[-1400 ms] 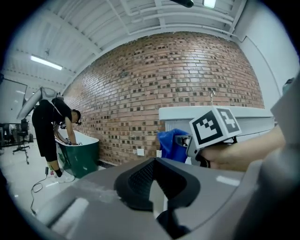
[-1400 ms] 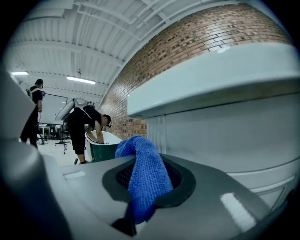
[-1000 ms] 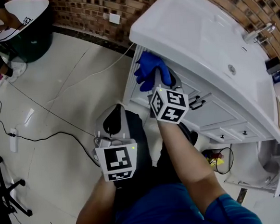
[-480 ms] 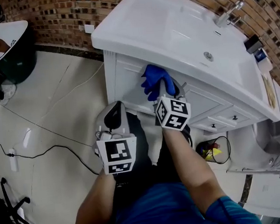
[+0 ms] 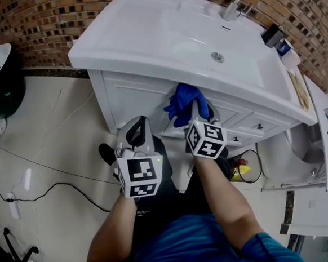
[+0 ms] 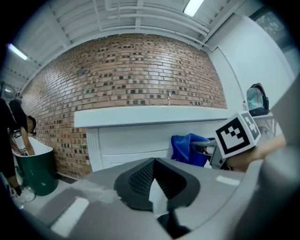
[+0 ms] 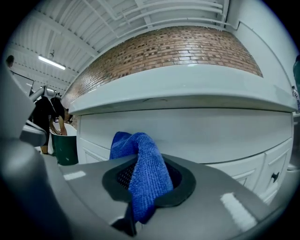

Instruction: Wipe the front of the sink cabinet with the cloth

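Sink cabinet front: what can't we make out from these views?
- Head view: the top strip of the cabinet front is hidden under the overhanging sink top. Part of its middle is hidden behind the right gripper.
- Right gripper view: the cloth covers the pads and the panel behind it, so contact with the panel cannot be confirmed.
- All views: any dirt or streaks are too faint to tell.

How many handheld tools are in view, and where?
2. The left tool hangs short of the cabinet front; the right tool holds the blue cloth at it. No others seem hidden.
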`<action>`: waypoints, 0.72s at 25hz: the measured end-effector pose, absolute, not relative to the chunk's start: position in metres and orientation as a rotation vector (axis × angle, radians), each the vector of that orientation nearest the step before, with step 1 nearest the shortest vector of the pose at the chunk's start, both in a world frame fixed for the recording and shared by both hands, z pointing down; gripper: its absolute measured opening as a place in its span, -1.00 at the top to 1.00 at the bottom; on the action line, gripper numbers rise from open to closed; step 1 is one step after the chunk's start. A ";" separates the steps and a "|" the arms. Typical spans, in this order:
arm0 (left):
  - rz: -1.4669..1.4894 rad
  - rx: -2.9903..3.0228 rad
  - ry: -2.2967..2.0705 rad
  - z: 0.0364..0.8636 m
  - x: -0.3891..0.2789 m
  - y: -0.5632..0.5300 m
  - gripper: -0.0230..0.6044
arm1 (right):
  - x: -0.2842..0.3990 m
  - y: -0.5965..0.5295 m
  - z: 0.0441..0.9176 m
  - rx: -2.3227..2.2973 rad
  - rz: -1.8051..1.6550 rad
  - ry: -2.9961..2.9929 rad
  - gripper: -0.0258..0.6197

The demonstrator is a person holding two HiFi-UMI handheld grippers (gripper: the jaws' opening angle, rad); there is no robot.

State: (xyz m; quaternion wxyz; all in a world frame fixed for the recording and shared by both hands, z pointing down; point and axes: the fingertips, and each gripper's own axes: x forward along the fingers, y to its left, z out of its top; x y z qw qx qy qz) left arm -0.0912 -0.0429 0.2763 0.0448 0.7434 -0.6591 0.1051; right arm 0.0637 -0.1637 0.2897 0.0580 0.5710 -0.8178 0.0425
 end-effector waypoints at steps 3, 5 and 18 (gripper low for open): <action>0.313 2.297 -1.968 0.279 -0.068 -0.051 0.91 | 0.093 -0.163 0.291 1.777 0.133 -2.440 0.74; 0.315 2.328 -1.939 0.278 -0.052 -0.057 0.91 | 0.116 -0.162 0.290 1.816 0.133 -2.410 0.74; 0.334 2.473 -1.754 0.282 0.045 -0.080 0.91 | 0.269 -0.158 0.289 2.078 0.157 -2.181 0.75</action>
